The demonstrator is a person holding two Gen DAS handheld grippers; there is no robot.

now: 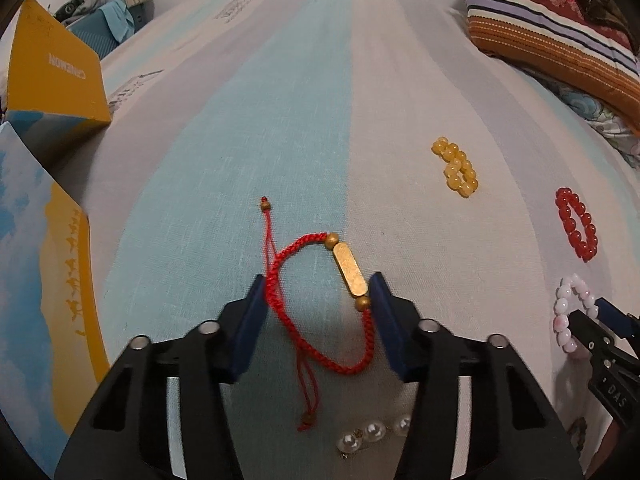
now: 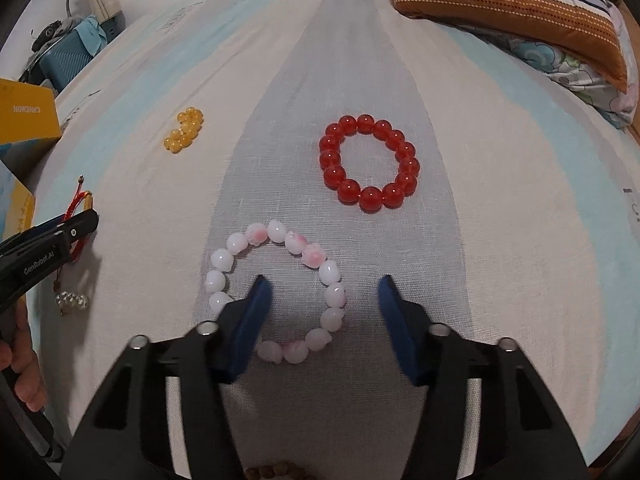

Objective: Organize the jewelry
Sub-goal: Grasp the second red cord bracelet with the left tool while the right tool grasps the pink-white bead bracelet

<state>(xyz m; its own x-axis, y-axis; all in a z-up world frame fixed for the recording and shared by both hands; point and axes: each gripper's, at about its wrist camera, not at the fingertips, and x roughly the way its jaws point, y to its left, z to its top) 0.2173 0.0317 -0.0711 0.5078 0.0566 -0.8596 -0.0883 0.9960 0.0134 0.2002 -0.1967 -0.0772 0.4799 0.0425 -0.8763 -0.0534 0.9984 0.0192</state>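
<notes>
Left gripper (jaws apart) straddles red cord bracelet, possibly touching.

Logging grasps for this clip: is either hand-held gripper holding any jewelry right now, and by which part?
Nothing is held. The left hand-held gripper is open around the red cord bracelet; the right hand-held gripper is open over the pink bead bracelet.
</notes>
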